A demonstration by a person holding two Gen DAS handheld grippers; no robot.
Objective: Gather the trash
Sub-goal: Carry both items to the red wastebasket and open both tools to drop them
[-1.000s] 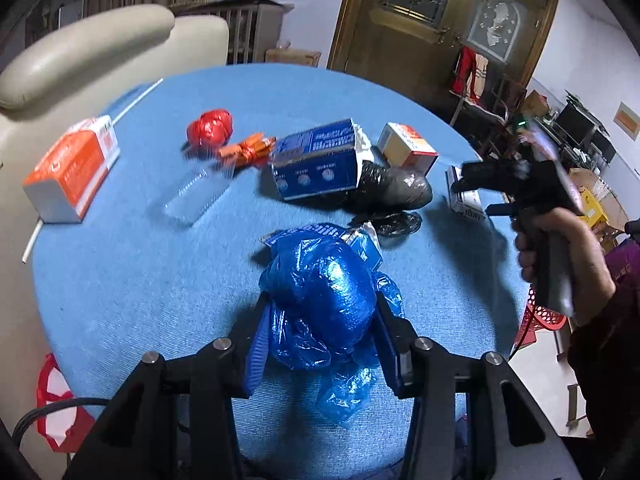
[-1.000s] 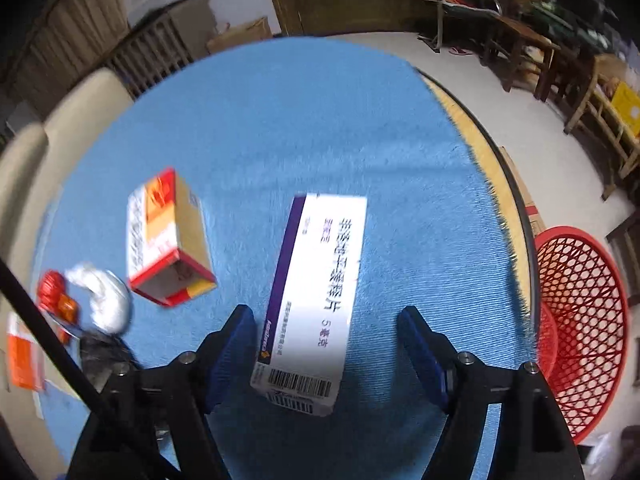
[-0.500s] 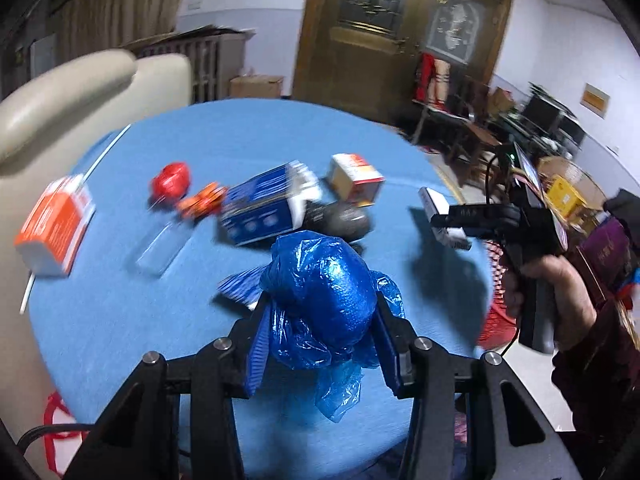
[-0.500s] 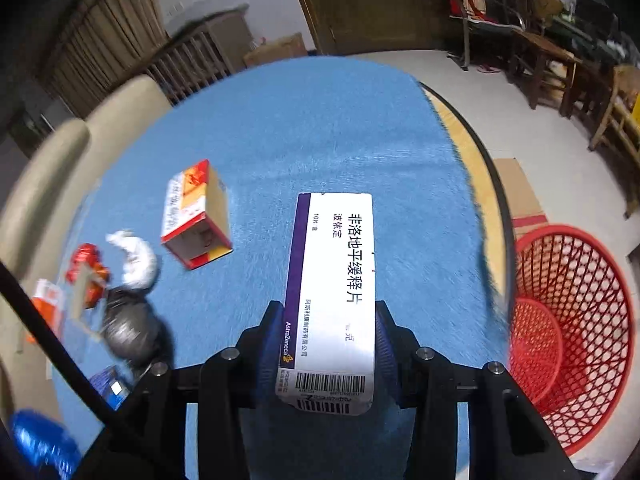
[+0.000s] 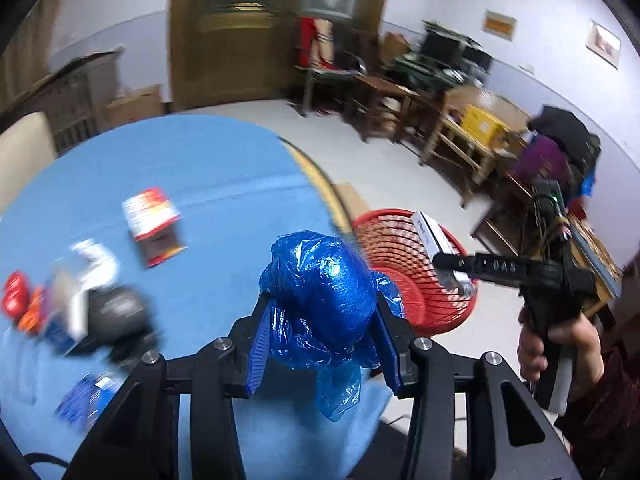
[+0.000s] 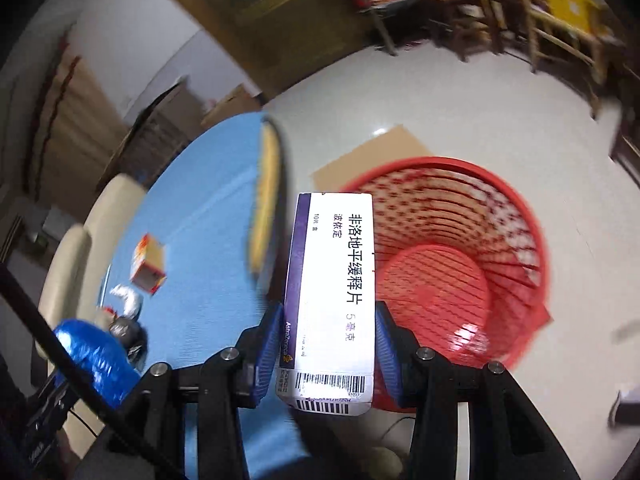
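Observation:
My left gripper (image 5: 324, 310) is shut on a crumpled blue plastic bag (image 5: 320, 280), held up over the near right edge of the blue-covered round table (image 5: 200, 180). My right gripper (image 6: 328, 334) is shut on a white and purple medicine box (image 6: 332, 280), which hangs over the near rim of the red mesh basket (image 6: 460, 240) on the floor. From the left wrist view, the right gripper (image 5: 448, 270) holds the medicine box (image 5: 430, 232) above the red basket (image 5: 384, 240), with a person's hand (image 5: 560, 344) on its handle. The blue bag (image 6: 92, 352) shows at the lower left of the right wrist view.
On the table lie a red and white carton (image 5: 152, 220), a black bag (image 5: 116, 312), red wrappers (image 5: 14, 300) and a blue box (image 5: 88, 396), all blurred. Flat cardboard (image 6: 380, 156) lies under the basket. Wooden chairs and tables (image 5: 460, 128) stand behind it.
The right gripper closed on the medicine box, lifted it off the table and carried it over the red basket. The left gripper swung right with the blue bag toward the table's edge.

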